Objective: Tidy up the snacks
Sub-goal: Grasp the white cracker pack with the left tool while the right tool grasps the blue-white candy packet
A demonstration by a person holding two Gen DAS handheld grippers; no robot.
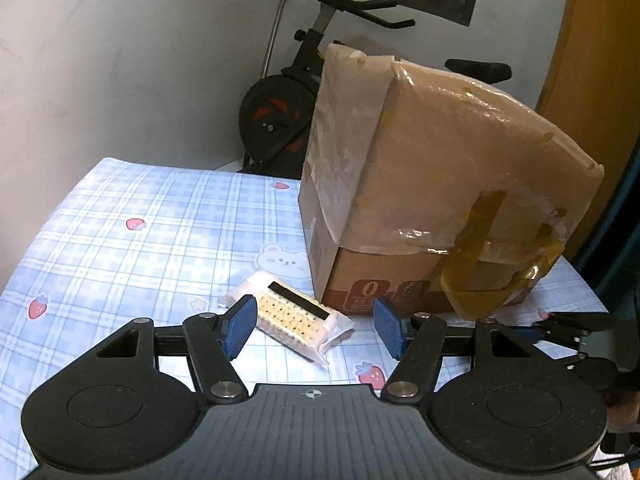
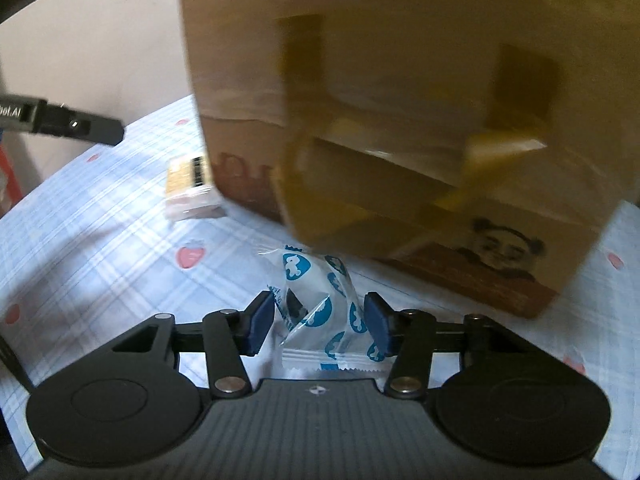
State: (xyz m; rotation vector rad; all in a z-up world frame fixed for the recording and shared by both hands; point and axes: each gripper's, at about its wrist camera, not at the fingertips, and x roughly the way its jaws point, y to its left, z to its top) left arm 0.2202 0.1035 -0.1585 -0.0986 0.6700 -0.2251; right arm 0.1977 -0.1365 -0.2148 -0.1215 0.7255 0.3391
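A clear pack of crackers (image 1: 290, 317) lies on the blue checked cloth (image 1: 140, 240) in front of a taped cardboard box (image 1: 432, 184). My left gripper (image 1: 316, 326) is open just above the pack, fingers on either side of its near end. In the right wrist view my right gripper (image 2: 320, 326) holds a white snack packet with blue print (image 2: 324, 312) between its blue pads (image 2: 258, 326), close to the box (image 2: 400, 100). The cracker pack (image 2: 192, 188) shows at the box's left corner. The right gripper's tip (image 1: 560, 328) shows at the right of the left view.
An exercise bike (image 1: 288, 104) stands behind the table by a white wall. Yellow tape loops (image 1: 492, 272) hang off the box front. The left gripper's arm (image 2: 60, 124) reaches in at the left of the right view.
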